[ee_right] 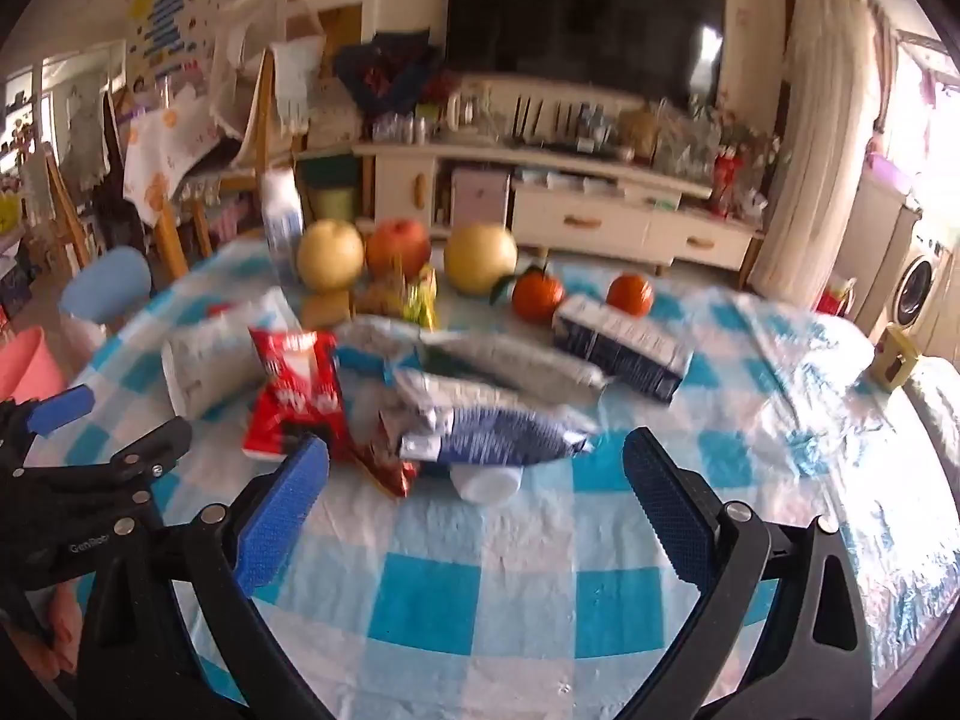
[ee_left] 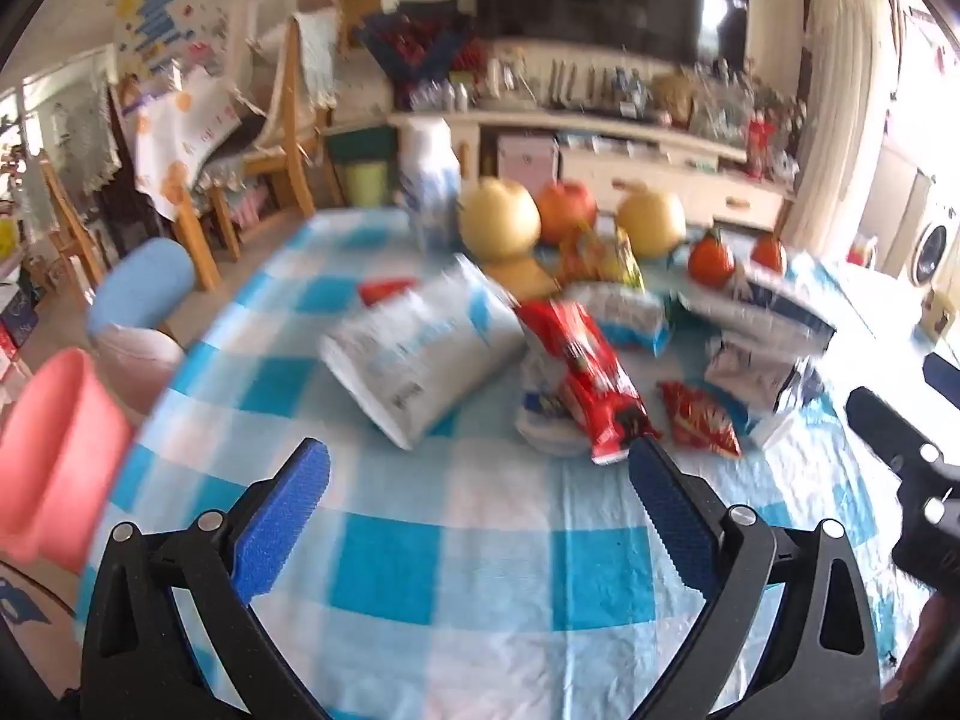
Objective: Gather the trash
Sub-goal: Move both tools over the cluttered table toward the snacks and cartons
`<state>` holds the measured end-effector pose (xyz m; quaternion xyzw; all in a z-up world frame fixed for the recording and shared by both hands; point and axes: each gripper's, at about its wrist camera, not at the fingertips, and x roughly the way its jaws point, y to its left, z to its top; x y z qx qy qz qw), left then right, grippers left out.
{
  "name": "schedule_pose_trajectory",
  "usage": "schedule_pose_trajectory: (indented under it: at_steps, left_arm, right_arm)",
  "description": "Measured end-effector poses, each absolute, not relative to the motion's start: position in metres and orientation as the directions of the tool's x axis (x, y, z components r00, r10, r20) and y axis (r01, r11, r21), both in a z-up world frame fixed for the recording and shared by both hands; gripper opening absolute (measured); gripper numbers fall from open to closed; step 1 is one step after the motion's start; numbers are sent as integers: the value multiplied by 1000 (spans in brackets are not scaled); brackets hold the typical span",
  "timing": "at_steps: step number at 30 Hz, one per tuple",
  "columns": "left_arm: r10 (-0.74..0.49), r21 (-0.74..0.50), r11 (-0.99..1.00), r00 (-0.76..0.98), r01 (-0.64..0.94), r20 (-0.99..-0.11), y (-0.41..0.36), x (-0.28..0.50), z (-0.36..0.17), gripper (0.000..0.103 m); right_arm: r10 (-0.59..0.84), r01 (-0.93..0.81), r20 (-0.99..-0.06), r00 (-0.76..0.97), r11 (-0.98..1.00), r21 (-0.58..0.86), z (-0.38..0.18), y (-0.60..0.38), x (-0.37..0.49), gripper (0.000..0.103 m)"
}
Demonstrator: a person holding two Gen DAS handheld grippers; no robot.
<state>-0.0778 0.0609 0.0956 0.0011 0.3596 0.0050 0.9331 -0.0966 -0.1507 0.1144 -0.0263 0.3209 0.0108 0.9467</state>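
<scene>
A heap of empty wrappers lies mid-table on the blue-and-white checked cloth [ee_left: 480, 570]. It holds a white pouch [ee_left: 420, 348], a red wrapper [ee_left: 585, 378], a small red packet [ee_left: 699, 417] and a dark blue carton [ee_left: 774, 306]. My left gripper [ee_left: 480, 468] hangs open over bare cloth in front of the heap, nothing between its fingers. In the right wrist view the red wrapper [ee_right: 297, 396], a blue-and-white pouch [ee_right: 492, 429] and the carton [ee_right: 621, 351] lie just beyond my right gripper [ee_right: 477, 462], which is open and empty. The left gripper's body [ee_right: 78, 468] shows at the left.
Fruit stands behind the heap: two yellow pears [ee_left: 498, 219], a red apple [ee_left: 567, 207], two tangerines [ee_left: 711, 261]. A white bottle [ee_left: 429, 180] stands at the far edge. A pink bucket [ee_left: 54, 456] and a blue stool [ee_left: 144, 288] sit left of the table.
</scene>
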Motion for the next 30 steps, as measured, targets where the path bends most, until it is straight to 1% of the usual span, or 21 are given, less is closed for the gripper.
schedule_pose_trajectory:
  at_steps: [5, 9, 14, 19, 25, 30]
  left_arm:
    - [36, 4, 999, 798, -43, -602, 81, -105, 129, 98]
    - [55, -3, 998, 832, -68, -552, 97, -132, 151, 98]
    - [58, -24, 996, 855, -81, -515, 111, -155, 168, 98]
    - [69, -19, 996, 871, -89, -486, 119, -172, 176, 98]
    - [75, 2, 996, 881, -84, -468, 121, -186, 178, 98]
    - [76, 2, 996, 883, -84, -463, 122, -189, 178, 98]
  right_arm:
    - [14, 10, -554, 833, 999, 40, 152, -143, -126, 99]
    - [-6, 42, -501, 866, 997, 61, 174, -137, -151, 99]
    - [-46, 53, -455, 889, 999, 2, 184, -121, -172, 99]
    - [-28, 37, -434, 900, 999, 12, 186, -112, -188, 99]
    - [-33, 31, -440, 897, 999, -13, 183, -99, -196, 99]
    - [-36, 23, -412, 911, 999, -37, 187, -92, -204, 99]
